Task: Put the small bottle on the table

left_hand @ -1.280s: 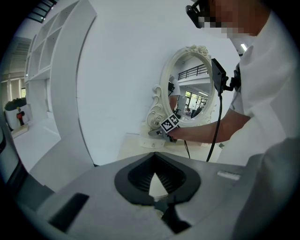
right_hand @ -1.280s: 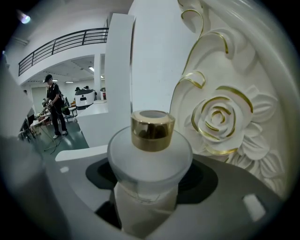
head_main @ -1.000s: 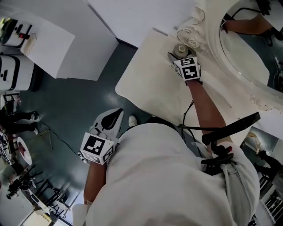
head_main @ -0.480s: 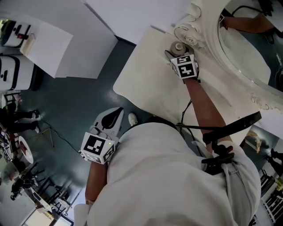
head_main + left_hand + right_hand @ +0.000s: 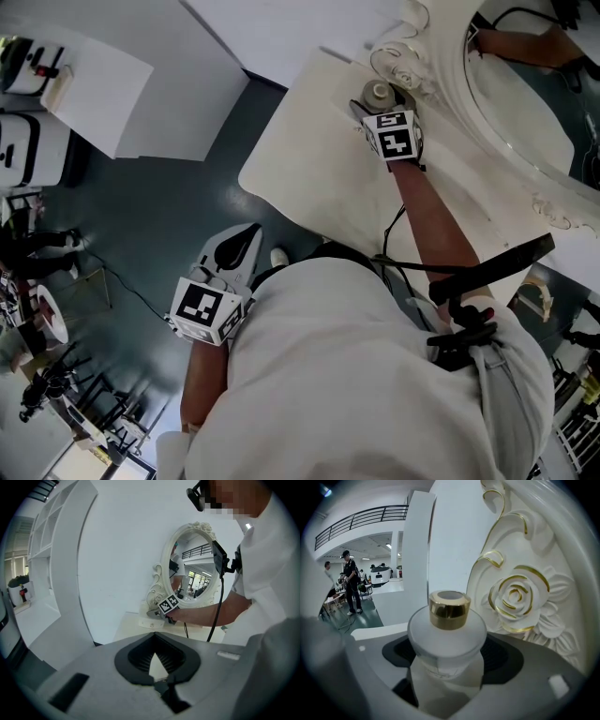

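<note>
Right hand-held gripper (image 5: pixel 376 110): extended over the cream counter (image 5: pixel 305 164), at the foot of the ornate white mirror frame (image 5: pixel 448 86). Its jaws are spread wide and have just been opening. The small bottle (image 5: pixel 446 637) stands between them, and the pads do not pinch it.

Small bottle: frosted white body with a rounded shoulder and a gold collar (image 5: pixel 449 610) at the neck, open at the top. It is upright. The right gripper view hides its base behind the gripper body. The head view places it on the counter, near the far edge and just beside the scrolled base of the mirror frame. A moulded rose with gilt edging (image 5: pixel 516 596) on that frame sits close to the bottle's right.

Left hand-held gripper (image 5: pixel 251 240): held low at the person's left side, well apart from the counter and above the dark blue-green floor (image 5: pixel 159 211). Its jaws are pressed together at the tips, with nothing between them. The left gripper view looks across at the counter, the oval mirror and the right arm reaching to the mirror's base.

Person: white top, with a black strap (image 5: pixel 487 270) across the right side of the torso.
</note>
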The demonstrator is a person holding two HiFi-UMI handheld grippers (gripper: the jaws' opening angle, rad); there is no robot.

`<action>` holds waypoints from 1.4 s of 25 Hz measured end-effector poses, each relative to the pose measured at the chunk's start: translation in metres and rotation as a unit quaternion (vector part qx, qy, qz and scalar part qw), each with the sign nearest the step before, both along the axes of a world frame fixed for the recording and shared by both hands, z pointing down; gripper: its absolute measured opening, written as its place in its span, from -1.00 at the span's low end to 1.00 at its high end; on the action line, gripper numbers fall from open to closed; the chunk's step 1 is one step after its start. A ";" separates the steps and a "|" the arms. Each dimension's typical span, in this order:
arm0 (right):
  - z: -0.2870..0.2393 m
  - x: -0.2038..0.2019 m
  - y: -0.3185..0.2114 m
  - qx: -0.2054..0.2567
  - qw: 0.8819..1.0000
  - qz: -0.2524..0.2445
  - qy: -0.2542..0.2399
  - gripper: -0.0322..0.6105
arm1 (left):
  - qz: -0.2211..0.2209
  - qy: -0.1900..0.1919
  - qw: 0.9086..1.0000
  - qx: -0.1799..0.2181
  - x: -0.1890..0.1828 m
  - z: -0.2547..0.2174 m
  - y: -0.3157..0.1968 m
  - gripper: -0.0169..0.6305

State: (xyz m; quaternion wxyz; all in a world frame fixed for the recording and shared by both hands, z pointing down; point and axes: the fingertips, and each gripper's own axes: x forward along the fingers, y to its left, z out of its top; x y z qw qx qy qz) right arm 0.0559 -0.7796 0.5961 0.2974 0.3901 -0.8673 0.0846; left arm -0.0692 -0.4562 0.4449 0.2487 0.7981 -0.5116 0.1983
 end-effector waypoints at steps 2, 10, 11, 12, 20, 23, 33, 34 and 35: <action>-0.003 0.007 0.003 0.000 1.000 0.012 0.002 0.37 | 0.006 0.001 1.000 0.005 -0.002 -0.002 0.004 -0.94; -0.026 0.018 0.041 0.006 1.000 0.030 0.007 0.37 | 0.044 0.009 0.999 0.023 -0.014 -0.012 0.030 -0.94; -0.029 0.018 0.050 0.006 0.999 0.032 0.008 0.37 | 0.047 0.010 0.999 0.026 -0.017 -0.014 0.036 -0.94; -0.032 0.019 0.058 0.007 0.999 0.035 0.008 0.37 | 0.051 0.011 0.998 0.028 -0.020 -0.015 0.041 -0.94; -0.054 0.012 0.134 0.017 0.998 0.051 0.016 0.08 | 0.084 0.023 0.995 0.045 -0.047 -0.024 0.090 -0.94; -0.058 0.005 0.165 0.021 0.998 0.052 0.017 -0.21 | 0.095 0.027 0.994 0.047 -0.058 -0.022 0.106 -0.94; -0.071 -0.023 0.274 0.016 0.998 0.058 0.001 -0.89 | 0.127 0.039 0.990 0.055 -0.086 -0.016 0.166 -0.94; -0.072 -0.027 0.287 0.012 0.998 0.055 0.001 -0.89 | 0.130 0.040 0.989 0.055 -0.090 -0.015 0.173 -0.94; -0.073 -0.032 0.300 0.009 0.999 0.051 0.001 -0.89 | 0.133 0.042 0.989 0.055 -0.093 -0.014 0.180 -0.94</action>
